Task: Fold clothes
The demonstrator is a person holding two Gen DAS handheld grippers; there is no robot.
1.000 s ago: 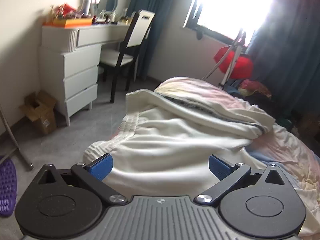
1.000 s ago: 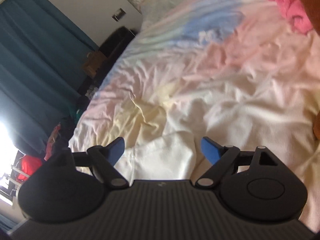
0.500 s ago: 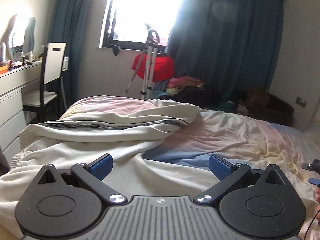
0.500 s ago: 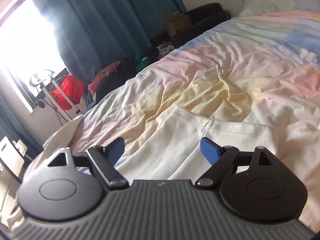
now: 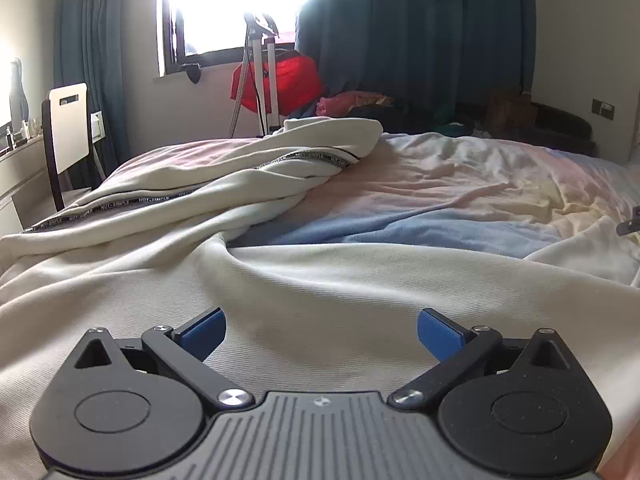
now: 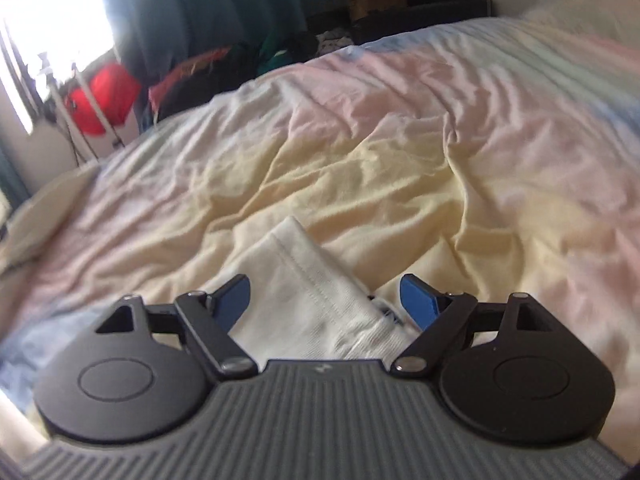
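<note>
A cream garment (image 5: 280,280) with a black lettered stripe lies spread and rumpled over the near side of the bed. My left gripper (image 5: 320,334) is open and empty, low over the flat cream cloth. My right gripper (image 6: 326,304) is open, and a ribbed cream end of the garment (image 6: 304,280) lies between its blue pads (image 6: 416,300) without being clamped. A small label shows at that end's right side.
The bed (image 6: 440,140) has a wrinkled pastel pink, yellow and blue sheet. Beyond it stand a red bag on a stand (image 5: 280,76), a pile of clothes (image 5: 360,102), dark curtains and a bright window. A chair (image 5: 68,128) stands at the left.
Both grippers swung round to face across the bed and came down low over the cream garment. The right one now has the ribbed end between its open jaws.
</note>
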